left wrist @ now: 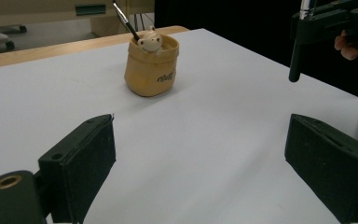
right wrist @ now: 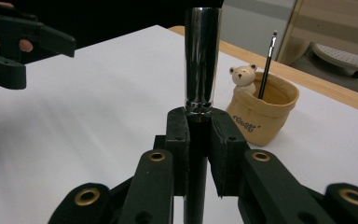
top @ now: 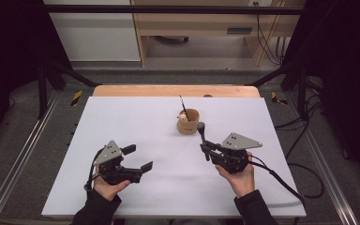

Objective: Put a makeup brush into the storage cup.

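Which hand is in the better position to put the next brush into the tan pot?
Right, probably. The right gripper is shut on a black brush with a chrome ferrule, near the tan pot with a small bear figure. The left gripper is open, holds nothing and is farther away.

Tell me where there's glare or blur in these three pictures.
High view: even light on the white table, dark surroundings, slightly soft overall. Left gripper view: near jaws soft, the tan pouch fairly sharp. Right gripper view: bright streaks of glare run down the chrome-capped brush clamped in the right hand-held gripper; table at left smeared.
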